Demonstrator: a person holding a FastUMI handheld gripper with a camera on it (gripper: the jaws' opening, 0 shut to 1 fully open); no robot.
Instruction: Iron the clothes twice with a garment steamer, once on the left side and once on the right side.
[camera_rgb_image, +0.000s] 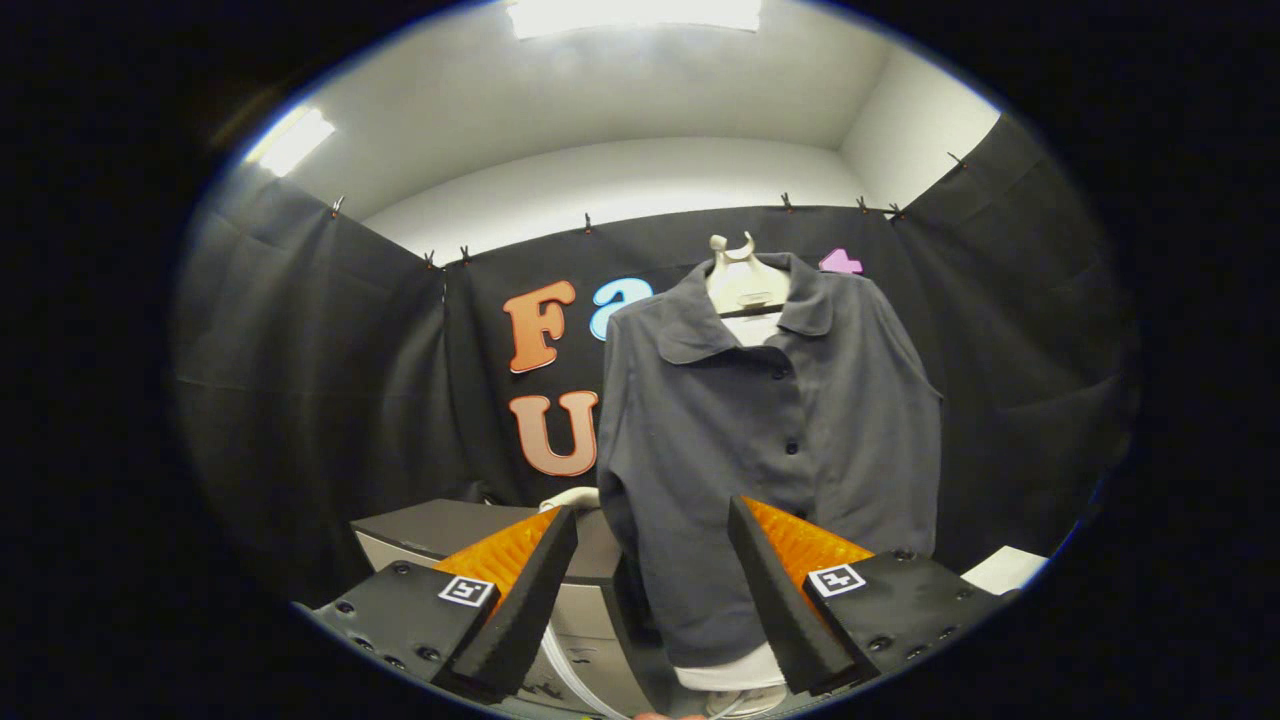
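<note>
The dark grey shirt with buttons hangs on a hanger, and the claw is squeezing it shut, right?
Not quite. The dark grey buttoned shirt does hang on a pale hanger, but the claw is open and empty, its fingers spread apart short of the shirt. The gripper view shows this.

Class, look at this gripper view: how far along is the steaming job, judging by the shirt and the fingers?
Done: nothing visibly; the grey shirt simply hangs buttoned on its hanger. In hand: nothing; the gripper is open, fingers apart and holding no steamer, with the shirt beyond them. Left: pick up the steamer, then make both passes, left side and right side.
</note>
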